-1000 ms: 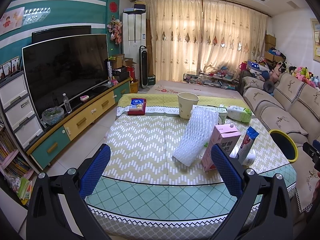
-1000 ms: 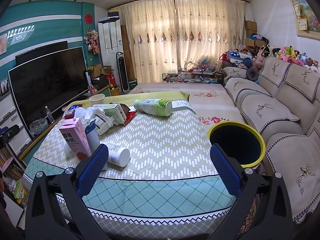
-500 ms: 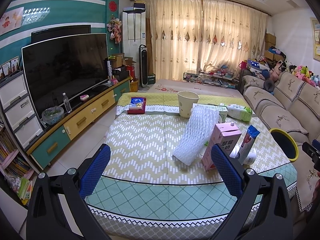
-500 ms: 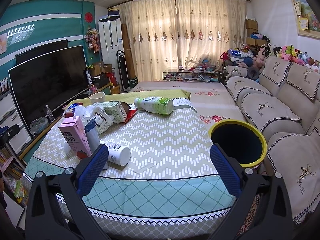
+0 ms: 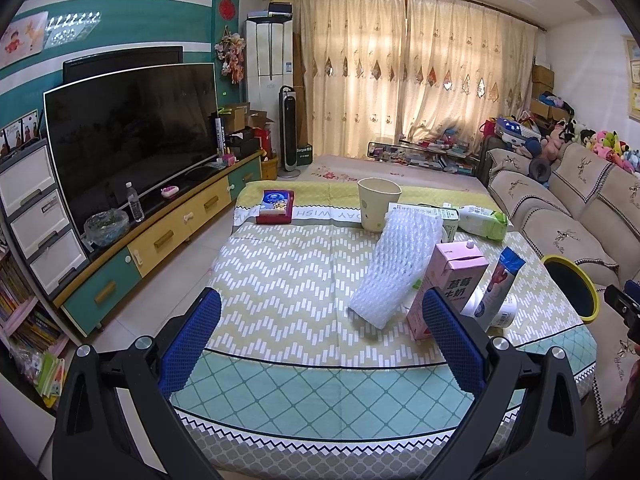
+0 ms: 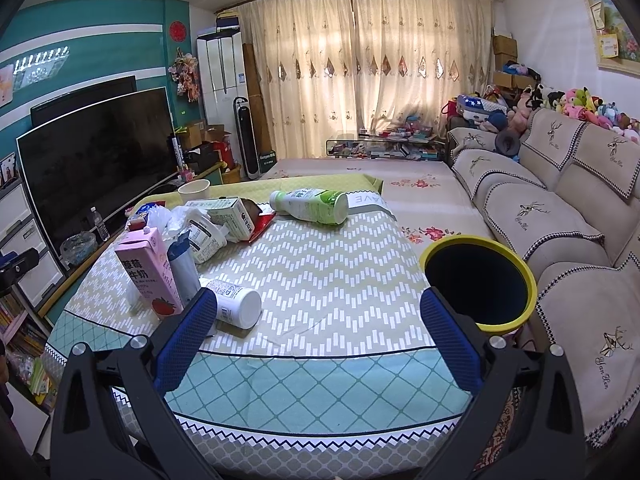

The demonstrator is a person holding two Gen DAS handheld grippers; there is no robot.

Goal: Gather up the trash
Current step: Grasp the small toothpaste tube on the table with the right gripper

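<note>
Both grippers (left gripper, right gripper) gape empty; better take the lying white bottle first, squarely across its body, toward the yellow-rimmed bin.

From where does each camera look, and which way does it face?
Left wrist: sits on the left tongs, near the table's TV side; faces the bubble wrap and curtains; open blue fingers show.
Right wrist: sits on the right tongs, nearer the sofa; faces the white bottle and bin; open blue fingers show.
Both see the pink carton and bin.
</note>
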